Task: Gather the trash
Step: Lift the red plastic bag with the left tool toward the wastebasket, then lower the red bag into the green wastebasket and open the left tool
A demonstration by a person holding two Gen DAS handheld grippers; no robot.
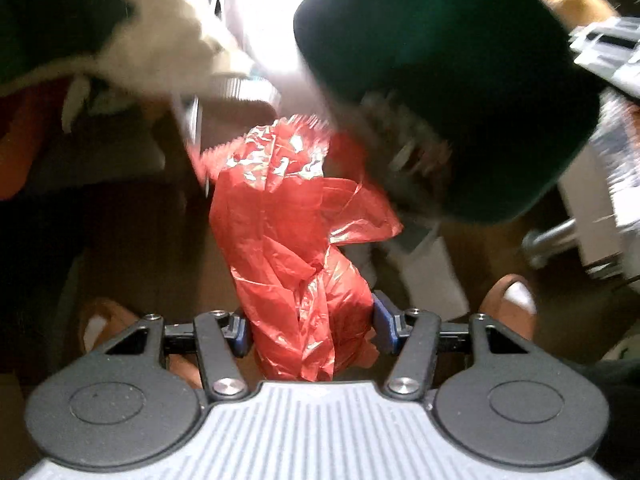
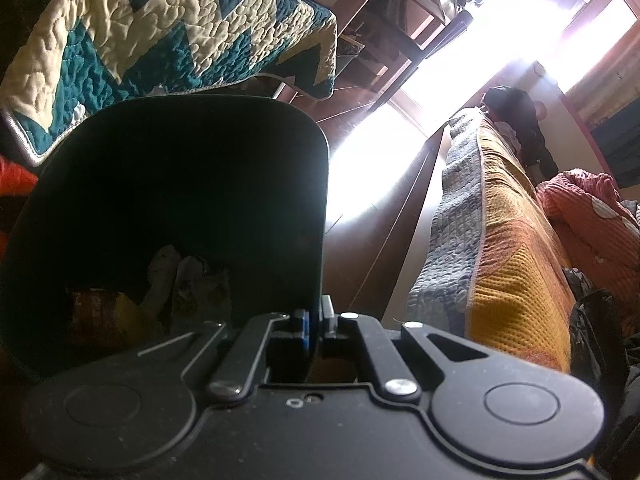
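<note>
My left gripper point(image 1: 310, 326) is shut on a crumpled red plastic bag point(image 1: 296, 236), which hangs out ahead of the blue pads. A dark green trash bin point(image 1: 452, 80) is tilted above and to the right of the bag, its mouth toward the bag, with scraps at the opening. My right gripper point(image 2: 316, 330) is shut on the rim of that trash bin point(image 2: 180, 200). In the right wrist view the bin lies tipped, and crumpled trash point(image 2: 176, 280) sits inside it.
A teal and cream quilt point(image 2: 140, 40) hangs at upper left. A bed with an orange and grey cover point(image 2: 504, 264) runs along the right. A bright window point(image 2: 480, 52) lies ahead. Two feet in brown slippers point(image 1: 508, 304) stand on the brown floor.
</note>
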